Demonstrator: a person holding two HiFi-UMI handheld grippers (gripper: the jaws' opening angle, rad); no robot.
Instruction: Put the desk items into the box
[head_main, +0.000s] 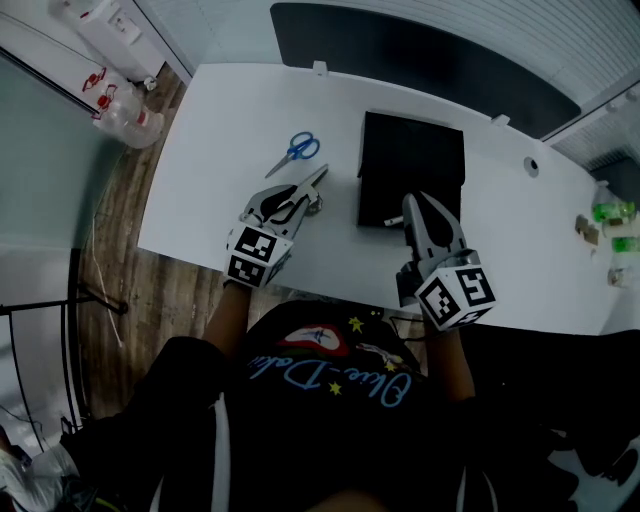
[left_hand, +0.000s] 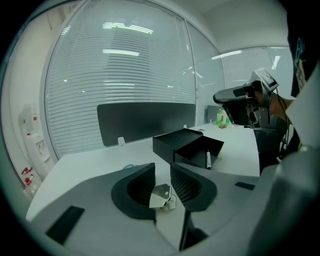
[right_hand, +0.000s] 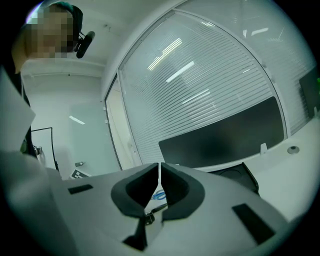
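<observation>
- Left gripper (left_hand: 162, 174), lower centre of its view: jaws apart, with a small metal clip (left_hand: 162, 196) lying ungripped between them on the desk (head_main: 220, 150).
- Right gripper (right_hand: 159, 170): jaws all but closed, holding nothing.
- Box (head_main: 410, 165) mid-frame in the head view, open, with a pen (left_hand: 208, 159) inside.
- Scissors (head_main: 297, 150) lie left of the box.

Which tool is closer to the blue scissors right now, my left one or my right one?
Left. The left tool is just short of the blue scissors; the right tool is farther off, at the near edge of the black box.
</observation>
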